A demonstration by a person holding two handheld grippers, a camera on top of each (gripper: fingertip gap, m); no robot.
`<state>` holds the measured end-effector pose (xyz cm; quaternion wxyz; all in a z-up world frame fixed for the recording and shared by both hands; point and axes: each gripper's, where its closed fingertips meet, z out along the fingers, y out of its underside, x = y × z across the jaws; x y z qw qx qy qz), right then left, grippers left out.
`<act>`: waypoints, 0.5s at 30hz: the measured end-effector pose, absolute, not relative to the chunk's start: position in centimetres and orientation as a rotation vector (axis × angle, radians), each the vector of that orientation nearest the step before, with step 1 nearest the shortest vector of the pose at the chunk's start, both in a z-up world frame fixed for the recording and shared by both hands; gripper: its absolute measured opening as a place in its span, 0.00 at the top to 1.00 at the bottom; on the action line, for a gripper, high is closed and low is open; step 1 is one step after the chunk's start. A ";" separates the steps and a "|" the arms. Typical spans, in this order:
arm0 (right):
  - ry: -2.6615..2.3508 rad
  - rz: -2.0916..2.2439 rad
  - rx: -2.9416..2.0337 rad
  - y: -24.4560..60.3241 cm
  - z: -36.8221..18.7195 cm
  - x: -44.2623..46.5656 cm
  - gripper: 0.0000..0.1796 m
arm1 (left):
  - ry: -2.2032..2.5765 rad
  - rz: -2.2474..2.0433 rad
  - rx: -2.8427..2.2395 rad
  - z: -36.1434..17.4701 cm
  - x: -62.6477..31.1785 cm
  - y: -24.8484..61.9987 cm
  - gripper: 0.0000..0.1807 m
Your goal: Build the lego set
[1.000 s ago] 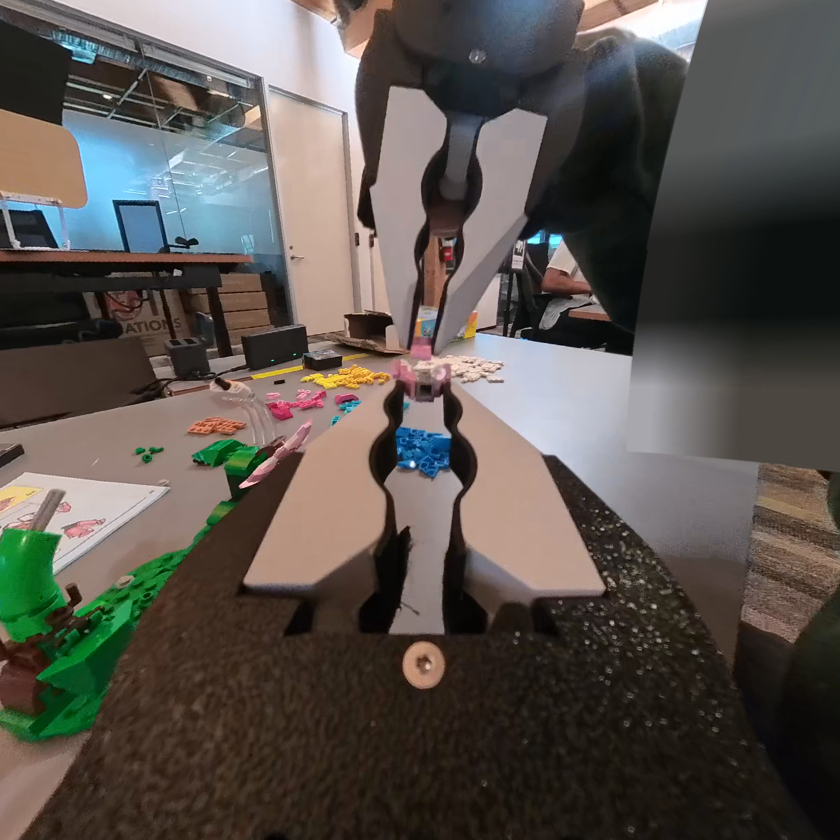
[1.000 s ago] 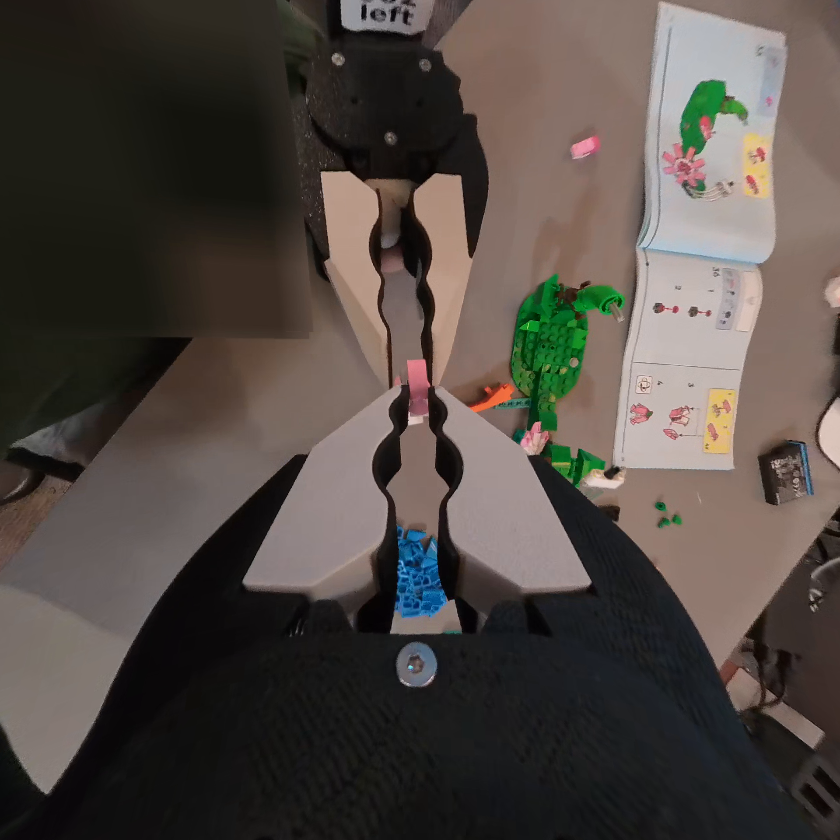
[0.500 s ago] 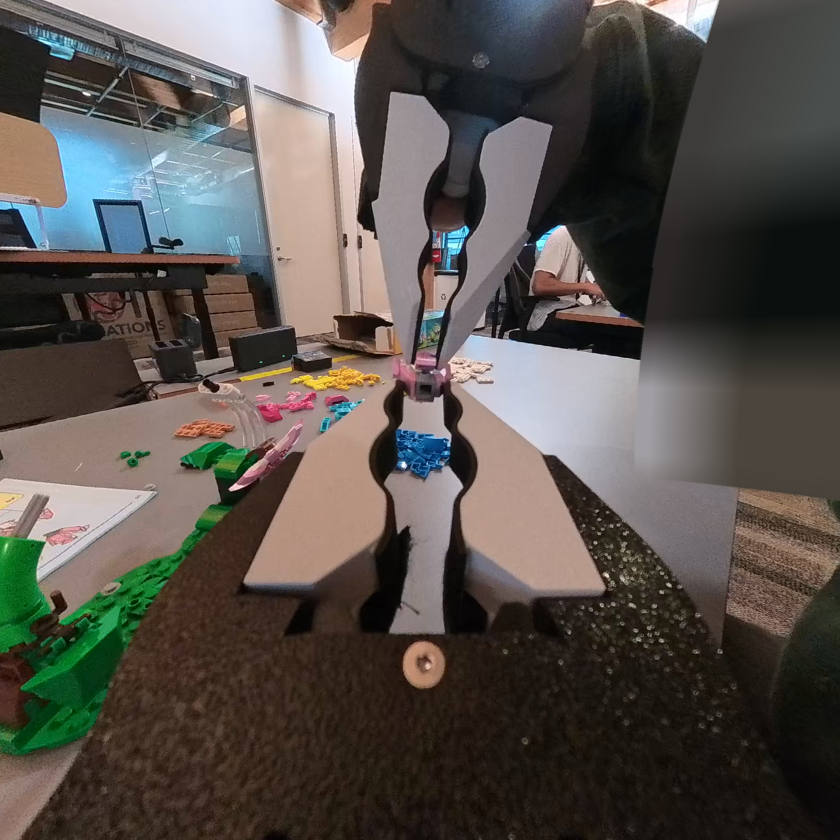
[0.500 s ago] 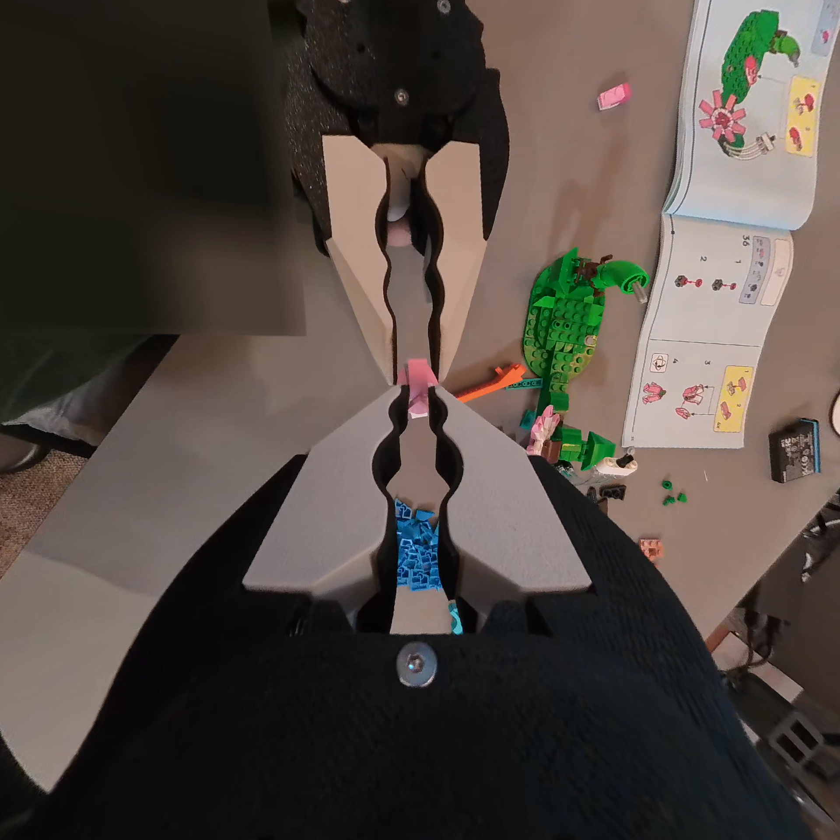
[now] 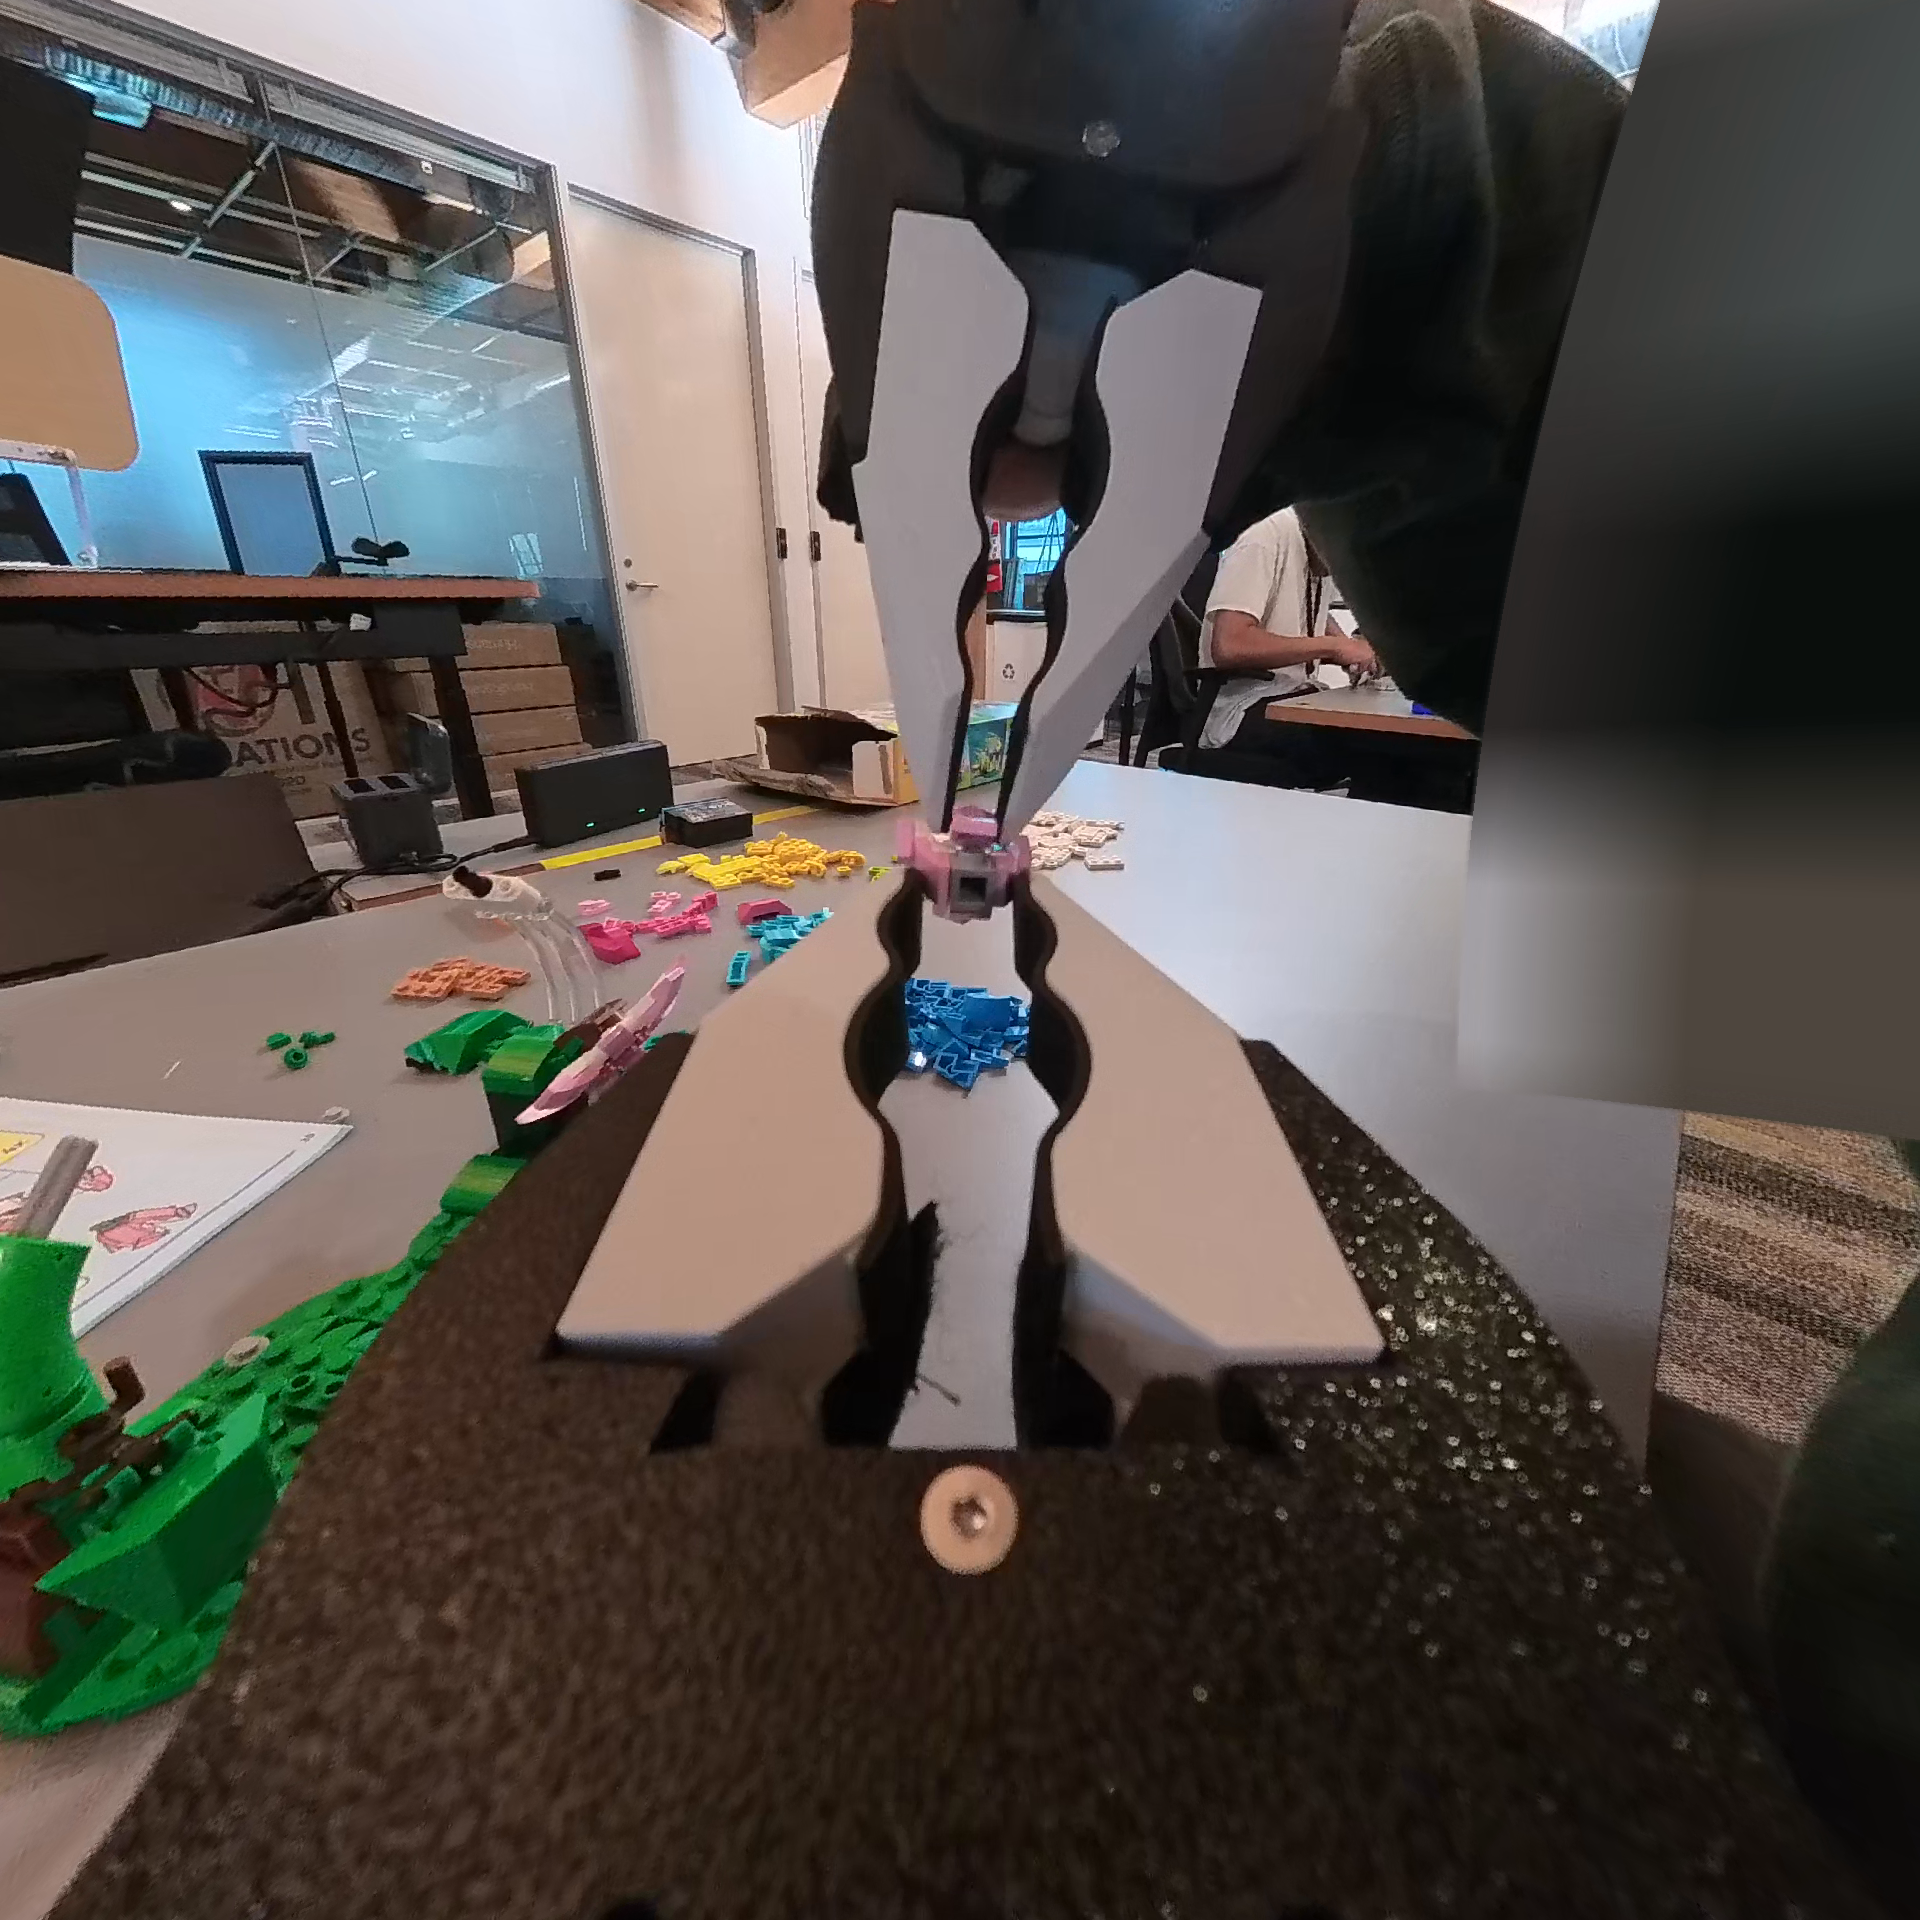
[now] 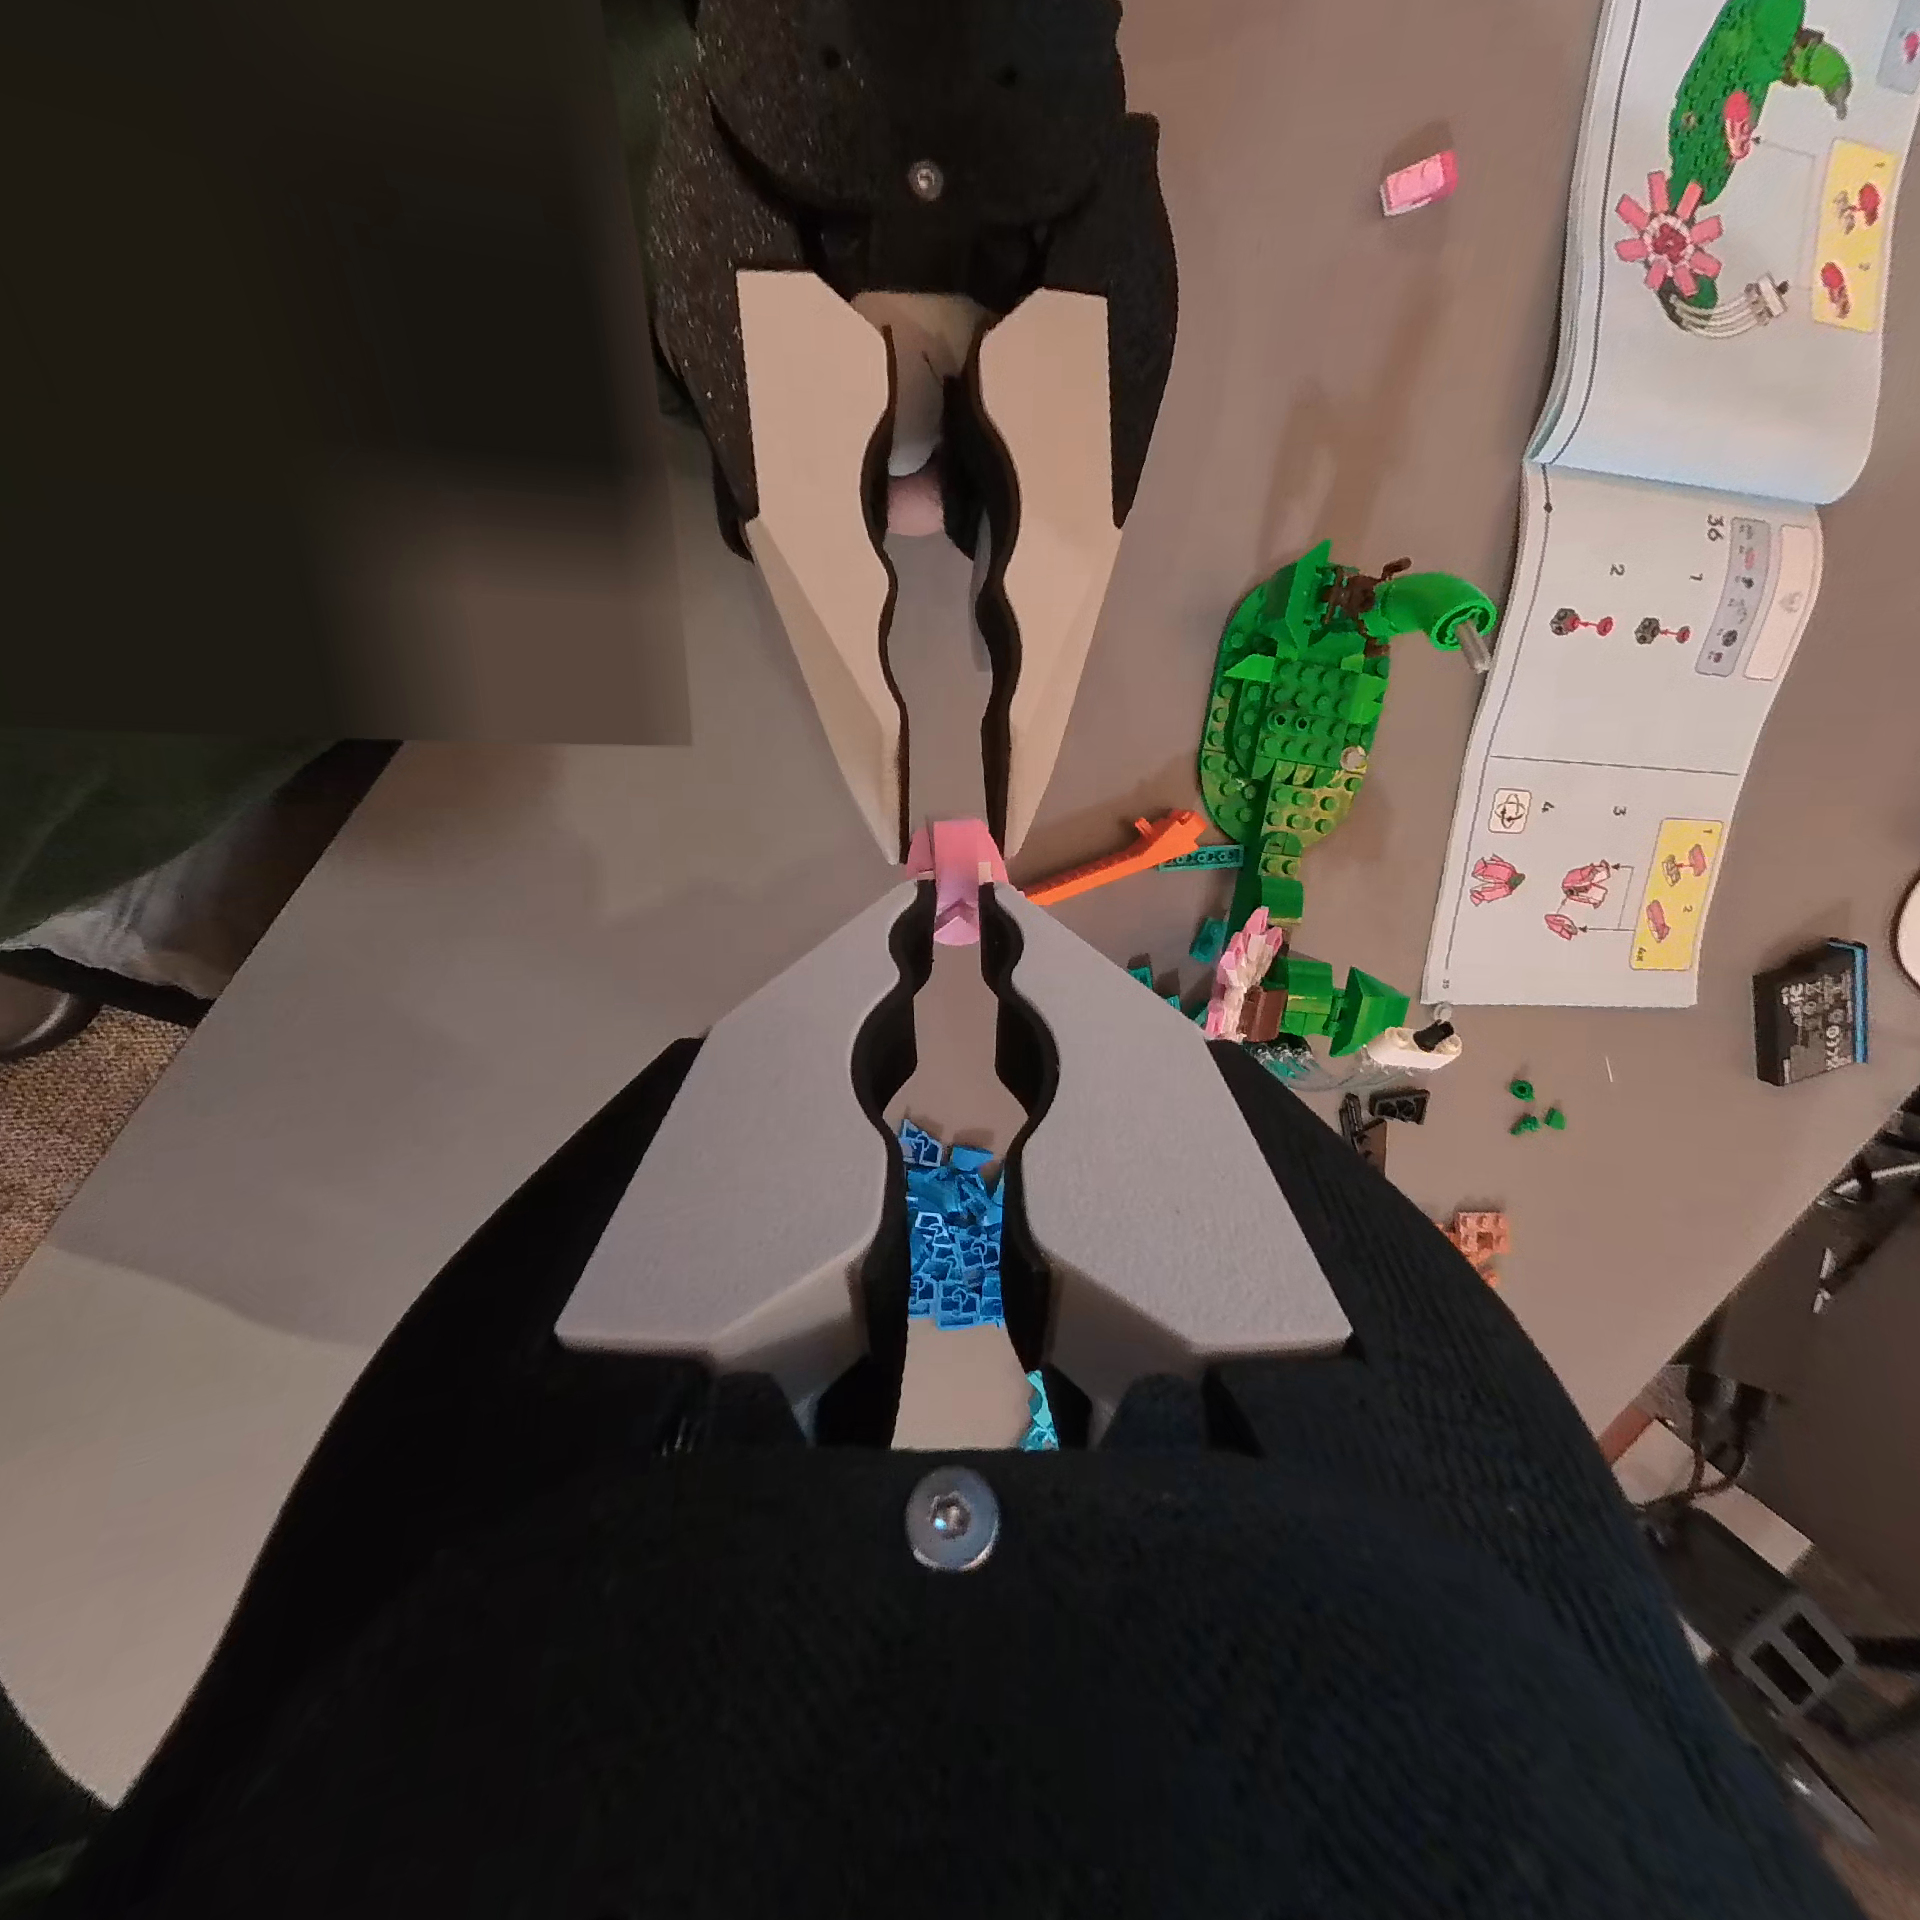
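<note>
The left claw (image 5: 964, 883) and the right claw (image 6: 951, 902) are meeting tip to tip above the grey table (image 6: 436, 935), each one closed on the same small pink lego assembly (image 5: 963, 860), which is hanging in the air between them. The left claw is gripping its lower grey-and-pink block, while the right claw, coming down from above, is pinching the pink piece on top. Directly below them a heap of blue pieces (image 5: 964, 1029) is lying on the table. Off to the side, the green lego build (image 6: 1299, 717) is sitting beside the open instruction booklet (image 6: 1621, 748), with an orange brick separator (image 6: 1112, 862) touching its lower edge. Farther back, yellow pieces (image 5: 769, 862) and magenta pieces (image 5: 644, 925) are lying in loose piles.
</note>
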<state>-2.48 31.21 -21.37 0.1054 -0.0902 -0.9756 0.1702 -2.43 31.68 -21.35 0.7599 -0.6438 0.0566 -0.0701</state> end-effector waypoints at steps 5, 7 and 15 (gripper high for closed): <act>-2.873 0.509 -0.266 31.0 -21.3 -2.5 0.96 | 0.125 -0.154 -1.401 -21.3 -2.4 31.7 0.92; -2.873 0.515 -0.267 30.9 -21.3 -2.5 0.96 | 0.128 -0.152 -1.402 -21.4 -2.4 31.7 0.92; -2.877 0.533 -0.260 30.8 -21.3 -2.3 0.98 | 0.126 -0.155 -1.399 -21.3 -2.4 31.7 0.92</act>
